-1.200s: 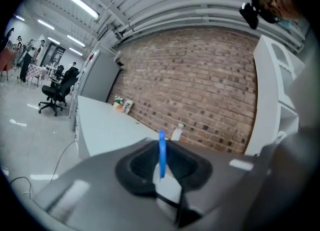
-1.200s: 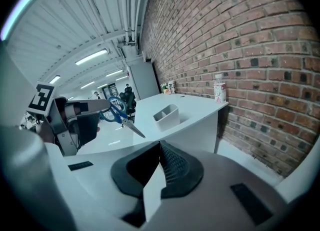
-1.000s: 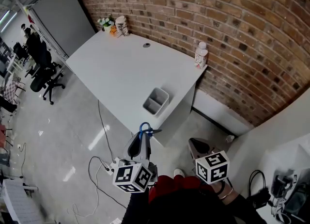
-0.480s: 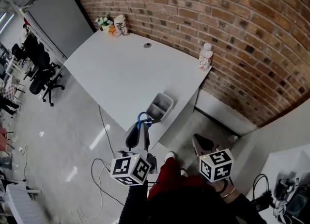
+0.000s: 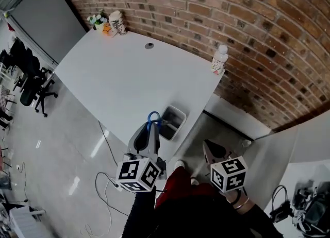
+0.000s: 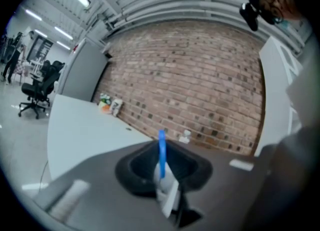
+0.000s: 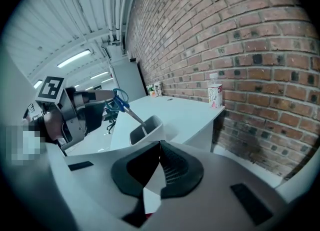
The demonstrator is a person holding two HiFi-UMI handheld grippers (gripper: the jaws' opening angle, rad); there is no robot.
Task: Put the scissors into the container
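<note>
**Scissors at the container's mouth**

The left tool (image 5: 151, 129) is clamped on the blue-handled scissors (image 5: 153, 118). Their blades slant down into the grey container (image 5: 179, 113) at the worktop's (image 5: 118, 77) near edge, by its right corner. The right tool (image 7: 159, 167) hangs off the worktop with its jaws together and nothing between them. The print on the bottle's (image 5: 219, 61) label at the far right corner is too small to read.
</note>
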